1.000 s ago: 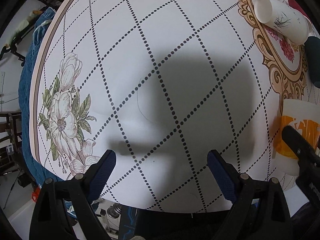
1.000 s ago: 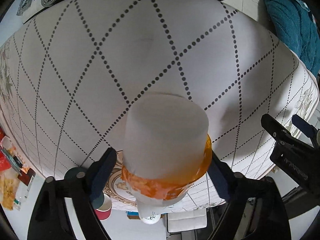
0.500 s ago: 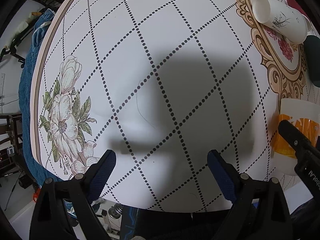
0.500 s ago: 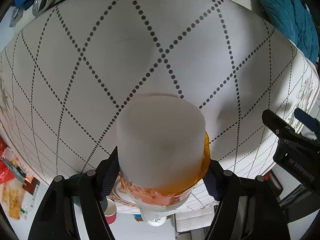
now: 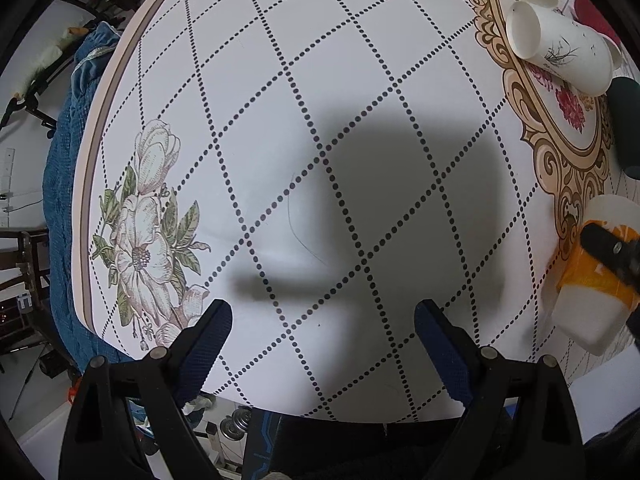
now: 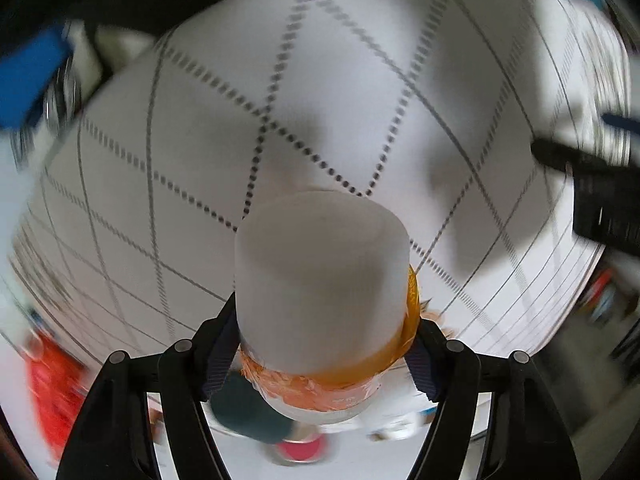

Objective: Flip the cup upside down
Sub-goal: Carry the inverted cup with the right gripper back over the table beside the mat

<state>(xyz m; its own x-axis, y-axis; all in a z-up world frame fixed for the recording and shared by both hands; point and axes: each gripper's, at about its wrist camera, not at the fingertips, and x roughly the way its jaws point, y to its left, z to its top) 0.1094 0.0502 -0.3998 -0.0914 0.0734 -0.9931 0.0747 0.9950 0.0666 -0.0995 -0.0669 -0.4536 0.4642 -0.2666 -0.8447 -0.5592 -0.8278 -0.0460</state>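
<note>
A frosted white cup with an orange band sits between the fingers of my right gripper, which is shut on its orange band. The cup's closed base points away from the camera, above the dotted tablecloth. The right view is blurred by motion. In the left wrist view the same cup shows tilted at the right edge, with a black finger of the right gripper across it. My left gripper is open and empty over the cloth near the table's front edge.
Two white paper cups lie on their sides at the far right by a gold ornament print. A dark green cup and a red cup are beside them. A flower print marks the left. Blue fabric lies beyond the table's left edge.
My right gripper closed on the cup, lifted it and is turning it; the right view now swings fast. The left gripper has barely moved.
</note>
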